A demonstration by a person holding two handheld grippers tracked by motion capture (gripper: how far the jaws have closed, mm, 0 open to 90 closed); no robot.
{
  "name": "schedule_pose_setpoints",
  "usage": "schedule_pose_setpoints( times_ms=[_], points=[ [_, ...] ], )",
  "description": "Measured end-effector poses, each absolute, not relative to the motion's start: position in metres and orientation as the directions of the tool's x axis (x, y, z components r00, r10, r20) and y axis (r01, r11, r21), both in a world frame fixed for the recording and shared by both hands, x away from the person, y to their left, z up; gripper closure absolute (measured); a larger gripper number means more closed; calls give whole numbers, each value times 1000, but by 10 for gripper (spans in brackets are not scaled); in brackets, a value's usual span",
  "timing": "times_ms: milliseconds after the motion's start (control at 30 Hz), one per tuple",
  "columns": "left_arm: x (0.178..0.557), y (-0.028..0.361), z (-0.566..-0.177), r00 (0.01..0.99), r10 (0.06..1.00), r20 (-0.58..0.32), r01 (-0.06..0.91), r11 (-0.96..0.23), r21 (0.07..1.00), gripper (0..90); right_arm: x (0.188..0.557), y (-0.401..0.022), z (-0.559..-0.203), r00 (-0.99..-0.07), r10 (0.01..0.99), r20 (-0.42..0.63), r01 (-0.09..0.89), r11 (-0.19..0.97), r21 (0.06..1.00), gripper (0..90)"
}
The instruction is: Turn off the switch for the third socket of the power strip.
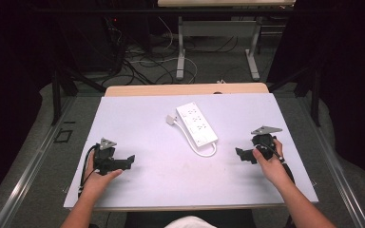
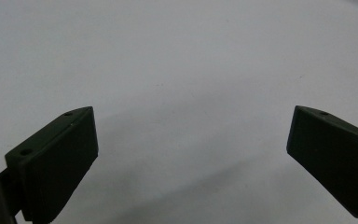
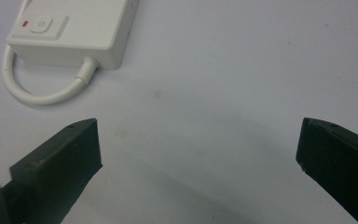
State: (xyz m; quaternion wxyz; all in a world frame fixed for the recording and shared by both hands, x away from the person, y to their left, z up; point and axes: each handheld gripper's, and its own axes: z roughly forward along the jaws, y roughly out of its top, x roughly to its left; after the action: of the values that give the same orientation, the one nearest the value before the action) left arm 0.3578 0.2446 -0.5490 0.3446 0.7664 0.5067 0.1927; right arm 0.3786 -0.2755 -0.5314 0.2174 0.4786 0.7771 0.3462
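White power strip (image 1: 197, 124) with its looped cord (image 1: 208, 153) lies at the centre of the high view on a pale tabletop (image 1: 161, 180). The left gripper (image 1: 129, 162), lower left, and the right gripper (image 1: 239, 154), lower right near the cord, both stand wide apart, holding nothing.
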Motion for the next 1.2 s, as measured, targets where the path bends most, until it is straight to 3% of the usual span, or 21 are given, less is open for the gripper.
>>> schedule_pose_setpoints(
  times_ms=[533, 1200],
  points=[
    [358, 244, -549, 413, 909, -58, 647, -248, 721, 17, 369, -292, -554, -434, 901, -16, 603, 304, 738, 0],
    [358, 245, -549, 415, 908, -55, 644, -251, 723, 17, 364, -293, -559, -418, 908, -25, 611, 301, 732, 0]
  ],
)
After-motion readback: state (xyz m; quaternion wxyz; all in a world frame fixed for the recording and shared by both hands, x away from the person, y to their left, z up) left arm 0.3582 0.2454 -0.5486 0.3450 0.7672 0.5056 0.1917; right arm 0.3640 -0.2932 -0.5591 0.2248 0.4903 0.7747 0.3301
